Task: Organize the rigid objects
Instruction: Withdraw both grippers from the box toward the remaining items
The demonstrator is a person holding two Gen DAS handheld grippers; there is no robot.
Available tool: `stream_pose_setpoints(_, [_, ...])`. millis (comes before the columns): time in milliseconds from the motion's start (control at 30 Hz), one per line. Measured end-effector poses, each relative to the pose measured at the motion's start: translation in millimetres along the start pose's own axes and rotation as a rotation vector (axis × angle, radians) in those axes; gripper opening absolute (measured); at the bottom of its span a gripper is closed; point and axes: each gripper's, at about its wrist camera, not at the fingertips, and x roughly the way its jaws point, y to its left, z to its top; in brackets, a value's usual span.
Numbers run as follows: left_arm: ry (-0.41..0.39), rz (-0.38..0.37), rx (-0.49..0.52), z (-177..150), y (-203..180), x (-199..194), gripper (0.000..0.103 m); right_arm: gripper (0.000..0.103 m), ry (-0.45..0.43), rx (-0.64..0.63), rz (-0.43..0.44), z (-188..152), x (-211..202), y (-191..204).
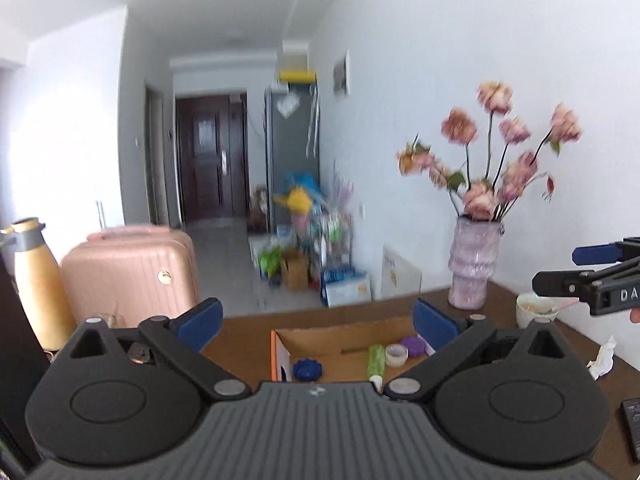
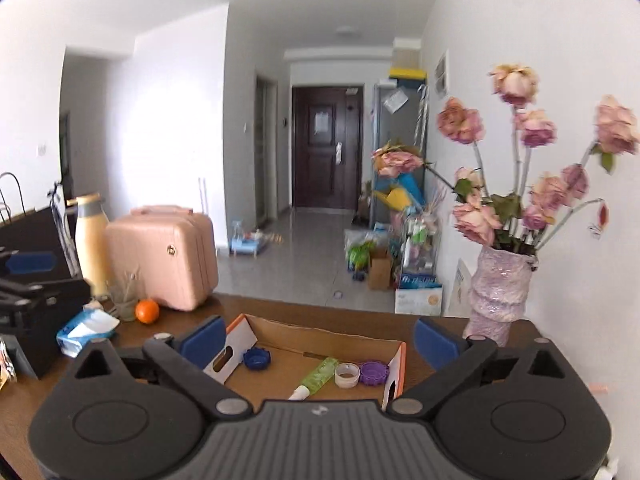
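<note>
An open cardboard box (image 2: 344, 344) (image 1: 340, 330) sits on the brown table. Inside lie a blue lid (image 2: 257, 359) (image 1: 307, 369), a green tube (image 2: 318, 376) (image 1: 376, 360), a white cap (image 2: 347, 375) (image 1: 396, 355) and a purple lid (image 2: 374, 372) (image 1: 414, 346). My left gripper (image 1: 318, 322) is open above the box's near side, nothing between its blue pads. My right gripper (image 2: 320, 338) is open too, over the box and empty. In the left wrist view the right gripper (image 1: 596, 272) pokes in at the right edge.
A vase of pink flowers (image 2: 498, 292) (image 1: 474, 268) stands at the table's far right. A pink case (image 2: 168, 256), cream bottle (image 2: 92, 240), orange (image 2: 147, 311), tissue pack (image 2: 86, 330) and black box (image 2: 36, 320) crowd the left. A white bowl (image 1: 534, 310) sits right of the vase.
</note>
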Motion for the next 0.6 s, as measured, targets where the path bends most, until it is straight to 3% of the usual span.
stream_pose_setpoints(133, [-0.1,0.015,0.02,-41.3,-2.6,-39.1,0.103,0.101,-0.134,0.027,-0.018,-36.2,-39.1,2.2])
stream_pose_setpoints(300, [-0.098,0.044,0.022,-86.9,-7.0,-56.4,0.103,0.102,-0.261,0.104,-0.055,-95.3,-78.7,3.1])
stream_pose_setpoints(467, [-0.173,0.068,0.018,-148.4,-10.0,-93.9,0.103,0.103,-0.253,0.076,-0.051,-159.4,-105.3,15.8])
stream_pose_setpoints(533, [-0.165,0.048,0.027,-178.5,-8.2,-105.7,0.103,0.103,-0.233,0.073,-0.045,-189.4,-115.8,20.7])
stream_pose_setpoints(600, [-0.132,0.082,0.027,-203.0,-7.9,-113.9,0.103,0.103,-0.218,0.087,-0.026,-219.1,-124.7,24.7])
